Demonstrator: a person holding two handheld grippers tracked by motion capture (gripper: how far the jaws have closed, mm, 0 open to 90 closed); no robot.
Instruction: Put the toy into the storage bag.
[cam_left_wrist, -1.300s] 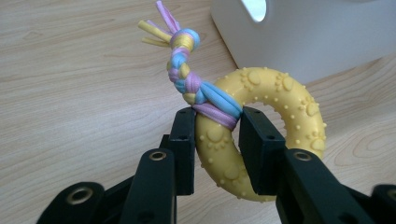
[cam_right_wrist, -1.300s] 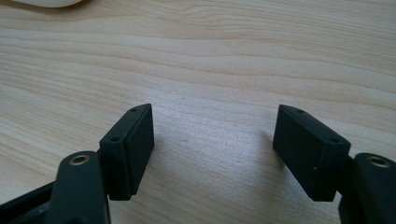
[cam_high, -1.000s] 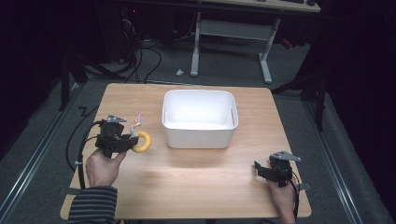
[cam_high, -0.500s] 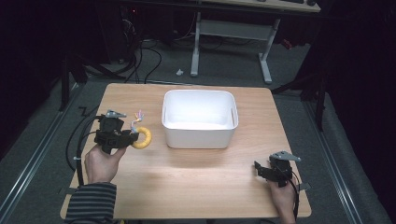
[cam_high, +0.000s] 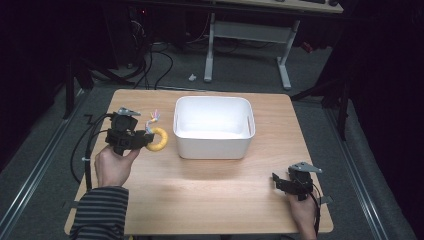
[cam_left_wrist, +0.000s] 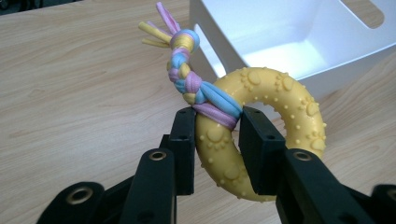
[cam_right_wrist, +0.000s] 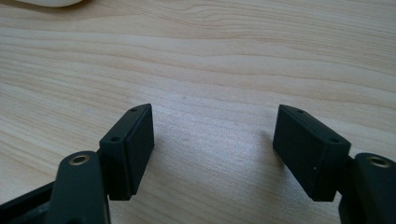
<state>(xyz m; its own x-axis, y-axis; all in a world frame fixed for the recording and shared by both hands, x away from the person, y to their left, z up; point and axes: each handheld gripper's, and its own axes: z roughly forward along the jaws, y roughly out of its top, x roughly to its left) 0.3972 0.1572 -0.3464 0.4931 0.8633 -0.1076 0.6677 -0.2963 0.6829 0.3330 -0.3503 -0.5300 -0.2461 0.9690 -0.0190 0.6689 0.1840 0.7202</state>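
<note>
Here my left gripper (cam_left_wrist: 217, 140) clamps the yellow rubber ring toy (cam_left_wrist: 261, 140) just left of the white bin (cam_high: 213, 125), light and springy, best pinched beside its braided rope (cam_left_wrist: 187, 74), while my right gripper (cam_right_wrist: 215, 149) gapes empty.

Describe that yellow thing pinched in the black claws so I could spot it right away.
Start at the wooden table and find the white bin near its middle. Just left of the bin, the left gripper clamps a yellow rubber ring toy. Its bumpy paw-print surface and the braided pink, blue and yellow rope tail knotted to it set it apart.
</note>
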